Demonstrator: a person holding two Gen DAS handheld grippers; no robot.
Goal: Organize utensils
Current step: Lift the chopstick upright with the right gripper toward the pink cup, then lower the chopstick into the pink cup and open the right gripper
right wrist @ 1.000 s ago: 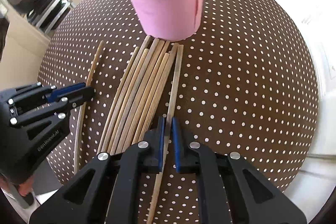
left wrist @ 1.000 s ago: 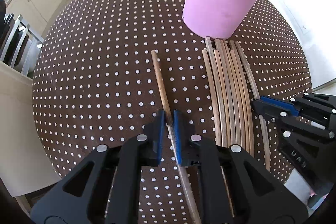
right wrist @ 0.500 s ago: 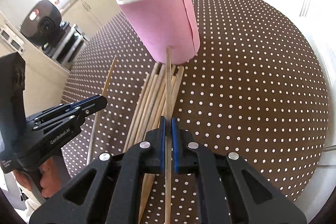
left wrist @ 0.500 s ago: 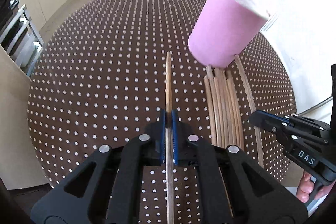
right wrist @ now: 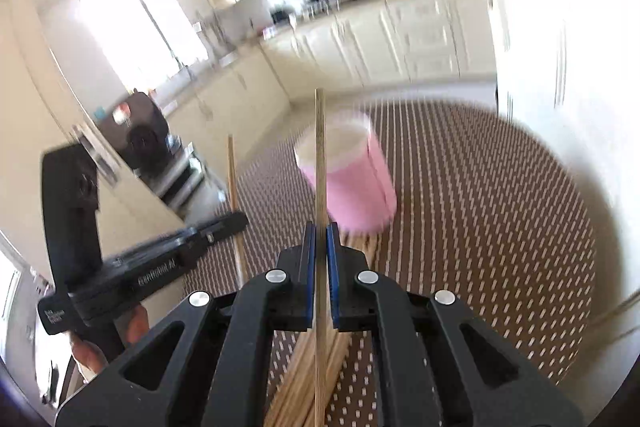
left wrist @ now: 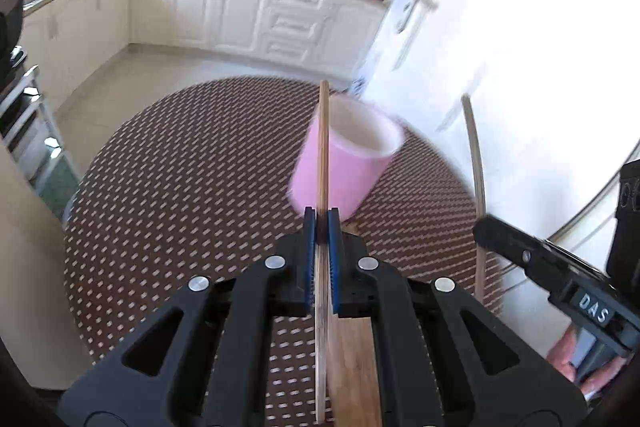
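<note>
A pink cup [left wrist: 344, 163] [right wrist: 356, 183] stands upright on the round brown dotted table [left wrist: 180, 187] [right wrist: 480, 207]. My left gripper [left wrist: 322, 219] is shut on a wooden chopstick [left wrist: 323, 131], held in the air with its tip crossing the cup's rim in the picture. My right gripper [right wrist: 321, 227] is shut on a second chopstick [right wrist: 320, 147], lifted the same way before the cup. Each gripper also shows in the other's view: the right gripper [left wrist: 484, 223] with its stick [left wrist: 474, 167], the left gripper [right wrist: 236, 219] with its stick [right wrist: 232, 179]. A bundle of chopsticks [right wrist: 308, 367] [left wrist: 354, 367] lies on the table below.
White kitchen cabinets [left wrist: 248, 15] run along the far wall, and a white door [left wrist: 460, 39] stands right of the table. A metal rack [left wrist: 24, 115] sits off the table's left edge. A person's hand [right wrist: 132, 327] holds the left gripper's handle.
Both grippers closed on one chopstick each, lifted them off the table and tilted upward. The cup now looks smaller and lower, and the kitchen has come into view.
</note>
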